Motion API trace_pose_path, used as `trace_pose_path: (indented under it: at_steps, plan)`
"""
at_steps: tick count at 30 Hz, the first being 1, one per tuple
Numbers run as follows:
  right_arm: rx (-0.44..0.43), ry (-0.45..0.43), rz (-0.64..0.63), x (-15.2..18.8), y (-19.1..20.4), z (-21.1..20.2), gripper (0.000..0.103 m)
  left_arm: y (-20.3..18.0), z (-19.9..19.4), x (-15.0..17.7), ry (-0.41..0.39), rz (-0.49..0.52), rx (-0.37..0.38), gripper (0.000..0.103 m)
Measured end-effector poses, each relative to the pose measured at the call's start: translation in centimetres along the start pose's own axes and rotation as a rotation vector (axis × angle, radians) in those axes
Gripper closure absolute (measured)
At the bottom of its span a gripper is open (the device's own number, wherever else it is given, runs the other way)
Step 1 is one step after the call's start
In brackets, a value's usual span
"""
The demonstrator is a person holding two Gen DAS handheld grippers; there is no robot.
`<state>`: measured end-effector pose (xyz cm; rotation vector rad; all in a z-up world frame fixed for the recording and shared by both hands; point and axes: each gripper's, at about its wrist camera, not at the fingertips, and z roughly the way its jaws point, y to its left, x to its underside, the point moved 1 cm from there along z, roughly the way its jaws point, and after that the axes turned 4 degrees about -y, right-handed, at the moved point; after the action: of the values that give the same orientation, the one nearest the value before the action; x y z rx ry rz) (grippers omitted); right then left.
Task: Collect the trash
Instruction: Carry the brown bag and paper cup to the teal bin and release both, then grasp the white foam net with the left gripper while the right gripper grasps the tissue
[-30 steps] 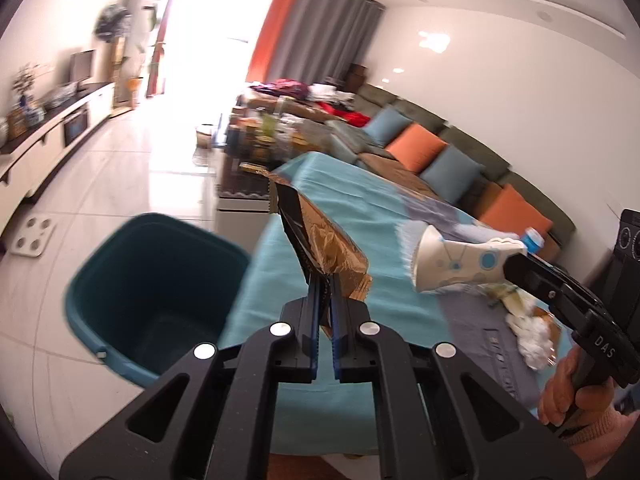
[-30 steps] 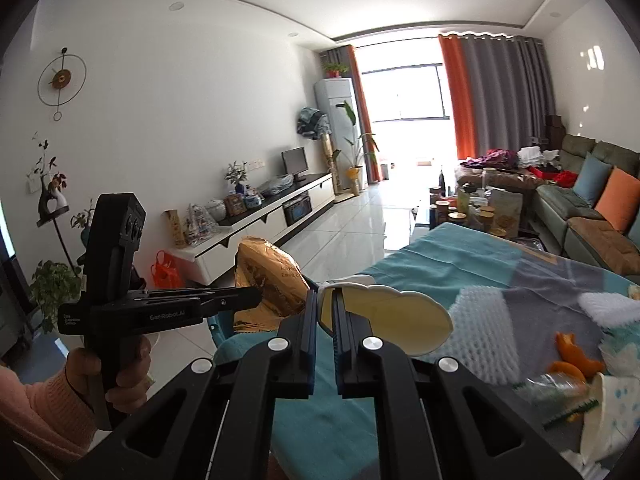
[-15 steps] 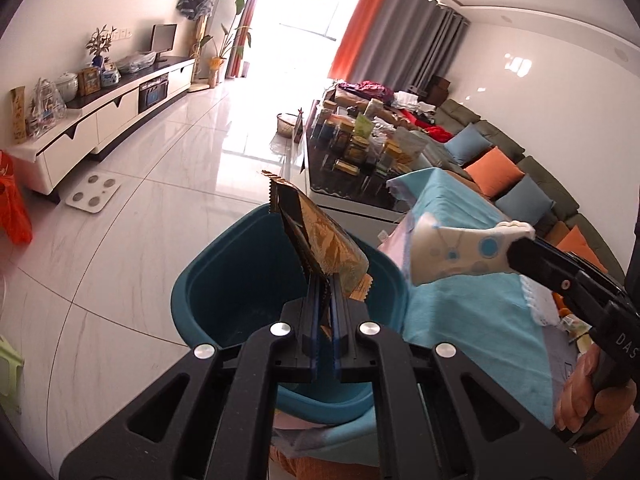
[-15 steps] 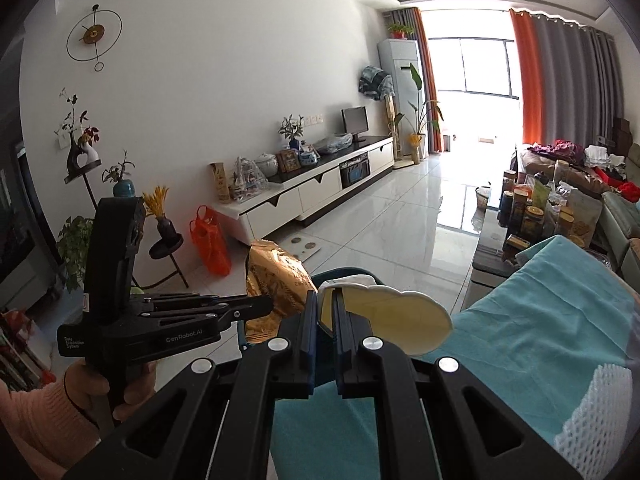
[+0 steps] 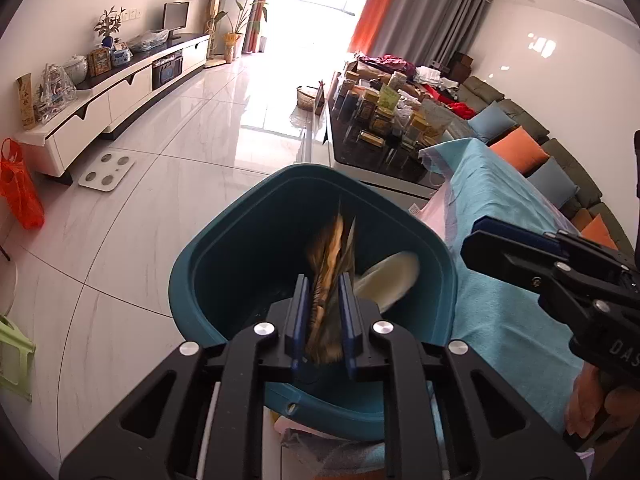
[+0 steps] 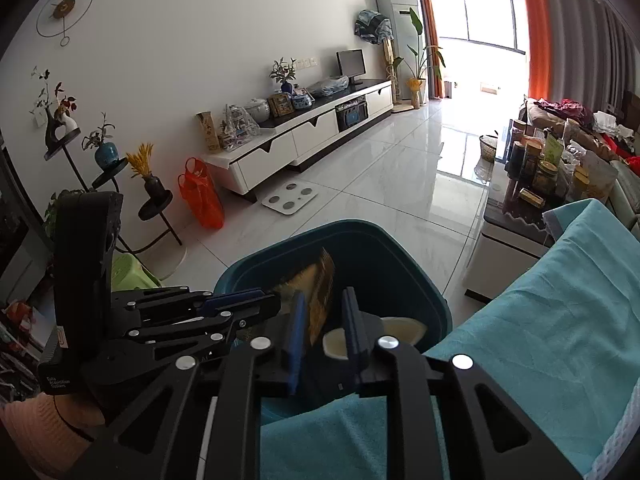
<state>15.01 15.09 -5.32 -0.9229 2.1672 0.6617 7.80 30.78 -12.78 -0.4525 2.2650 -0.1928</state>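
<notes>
A teal bin (image 5: 224,264) stands on the floor beside the table; it also shows in the right wrist view (image 6: 408,264). My left gripper (image 5: 324,300) is open above the bin, and the brown foil wrapper (image 5: 330,264) is blurred between its fingers, dropping loose. My right gripper (image 6: 322,320) is open over the bin too. The paper cup (image 5: 386,282) is falling inside the bin, and shows in the right wrist view (image 6: 374,340) below the fingers. The wrapper (image 6: 316,284) hangs over the bin there.
The table with a teal cloth (image 5: 500,216) lies right of the bin. A dark coffee table with jars (image 5: 384,120) stands beyond. A white scale (image 5: 106,166) and an orange bag (image 5: 20,188) sit on the tiled floor. A sofa with cushions (image 5: 520,148) lines the right wall.
Both grippers swung from the table to above the bin and opened. The wrapper and the paper cup left the fingers and are falling into the bin.
</notes>
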Motion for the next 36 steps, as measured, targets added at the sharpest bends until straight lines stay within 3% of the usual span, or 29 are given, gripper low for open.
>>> trace_pose_path:
  at_steps: [7, 9, 11, 15, 21, 29, 36]
  plan:
    - [-0.011, -0.035, 0.037, 0.4, -1.0, -1.5, 0.081, -0.9, -0.6, 0.0, -0.03, 0.001, -0.013, 0.074]
    - [-0.016, -0.06, 0.054, 0.6, -1.5, -2.7, 0.081, -1.5, -1.5, 0.0, -0.059, 0.021, -0.008, 0.067]
    - [-0.022, -0.093, 0.073, 0.8, -2.1, -4.3, 0.076, -2.9, -2.7, -0.2, -0.098, 0.052, 0.004, 0.054]
    - [-0.002, -0.162, 0.083, 1.7, -2.7, -8.3, 0.071, -5.7, -4.7, -0.4, -0.153, 0.103, 0.066, 0.041]
    - [0.092, -0.255, 0.107, 4.2, -4.6, -14.8, 0.066, -11.7, -6.0, 0.0, -0.168, 0.203, 0.222, 0.037]
    - [0.24, -0.3, 0.214, 10.2, -8.4, -22.7, 0.064, -20.1, -4.5, 2.1, -0.084, 0.308, 0.376, 0.035]
    - [0.428, -0.267, 0.323, 17.2, -11.4, -28.4, 0.064, -24.8, -1.4, 3.2, -0.003, 0.376, 0.405, 0.033]
